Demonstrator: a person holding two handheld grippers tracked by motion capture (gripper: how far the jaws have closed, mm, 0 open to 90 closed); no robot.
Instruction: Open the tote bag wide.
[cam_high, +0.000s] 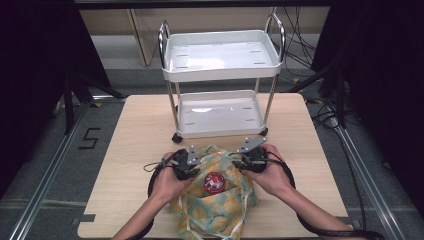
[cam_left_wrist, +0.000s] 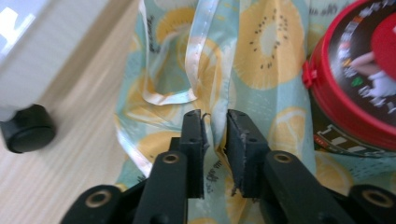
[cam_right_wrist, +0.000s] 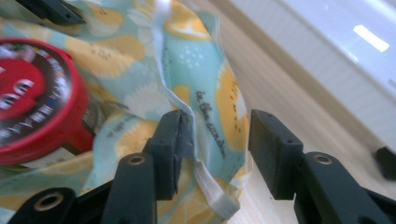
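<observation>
- Printed fabric, a teal bag (cam_high: 215, 210) with yellow fruit slices and white ribbon handles, lies crumpled on the near edge of the wooden table (cam_high: 135, 150), between the person's forearms.
- On its middle rests a round red-lidded tin (cam_high: 214, 182), seen from both gripper views as just beside each set of jaws.
- Judging by this, the step in hand is letting go of the bag's two upper edges once the tin sits on the cloth, or perhaps in its mouth; the folds hide which.
- Left gripper (cam_left_wrist: 215, 122) hovers at the bag's left edge with a narrow gap between its jaws; a fold of cloth stands in that gap, and the pads do not seem to press it.
- Right gripper (cam_right_wrist: 215, 125) stands wider, about half open, over the bag's right edge; the hem and a ribbon (cam_right_wrist: 210, 186) lie against its left pad (cam_right_wrist: 180, 135), the other pad clear.
- Next move, likely: take fresh hold of the ribbons or hem so the bag can be lifted without the tin rolling out.
- Beyond the bag stands a white two-tier cart (cam_high: 220, 65) on black castors, both shelves bare.
</observation>
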